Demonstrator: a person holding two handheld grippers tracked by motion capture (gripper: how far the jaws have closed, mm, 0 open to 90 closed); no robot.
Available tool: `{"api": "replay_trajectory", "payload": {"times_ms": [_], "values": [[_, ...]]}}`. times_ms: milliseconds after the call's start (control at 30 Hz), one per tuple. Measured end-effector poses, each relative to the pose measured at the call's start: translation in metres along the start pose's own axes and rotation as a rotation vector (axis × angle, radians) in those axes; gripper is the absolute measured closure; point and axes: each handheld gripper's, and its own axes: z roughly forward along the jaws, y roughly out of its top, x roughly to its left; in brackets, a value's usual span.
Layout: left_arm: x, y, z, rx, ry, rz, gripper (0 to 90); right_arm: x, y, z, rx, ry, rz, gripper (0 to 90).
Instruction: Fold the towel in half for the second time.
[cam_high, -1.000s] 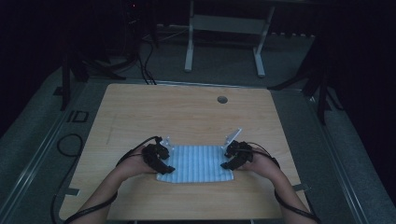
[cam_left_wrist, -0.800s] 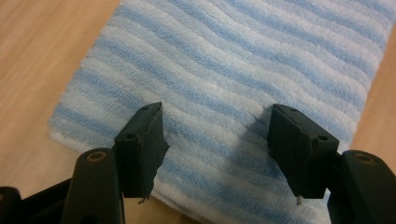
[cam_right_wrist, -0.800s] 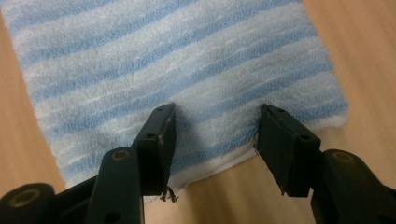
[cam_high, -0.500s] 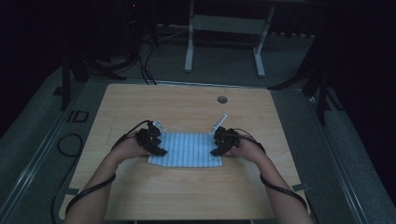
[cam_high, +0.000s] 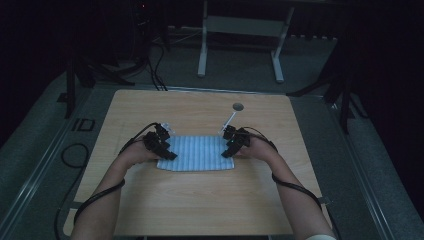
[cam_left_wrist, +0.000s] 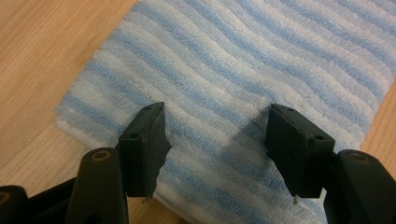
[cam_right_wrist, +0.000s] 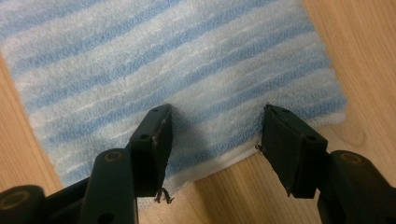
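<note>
1. A striped blue and white towel (cam_high: 196, 153) lies flat in the middle of the counter (cam_high: 200, 205), nearer the person.
2. The left claw (cam_high: 168, 154) is at the towel's left end. Its jaws stand apart over the cloth and pinch nothing.
3. The right claw (cam_high: 226, 151) is at the right end. Its jaws have just been opening, with towel under them but not squeezed.
4. The towel looks soft, light and floppy. It will bend and sag when lifted.
5. A good place to grab is the corners or short edges, one claw on each side.
</note>
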Motion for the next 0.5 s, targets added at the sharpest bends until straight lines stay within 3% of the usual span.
{"api": "replay_trajectory", "payload": {"times_ms": [267, 367, 467, 500], "values": [[-0.009, -0.007, -0.010, -0.061, -0.012, -0.029, 36.7, 0.008, -0.015, -0.014, -0.076, 0.015, 0.020, 37.9], [-0.016, -0.011, -0.016, -0.109, -0.002, -0.036, 36.6, 0.012, -0.021, -0.020, -0.138, 0.040, 0.042, 26.5], [-0.024, -0.016, -0.020, -0.154, 0.024, -0.046, 24.1, 0.016, -0.029, -0.024, -0.194, 0.078, 0.077, 18.6], [-0.026, -0.017, -0.022, -0.167, 0.026, -0.054, 23.8, 0.017, -0.032, -0.024, -0.208, 0.086, 0.089, 15.8]]}}
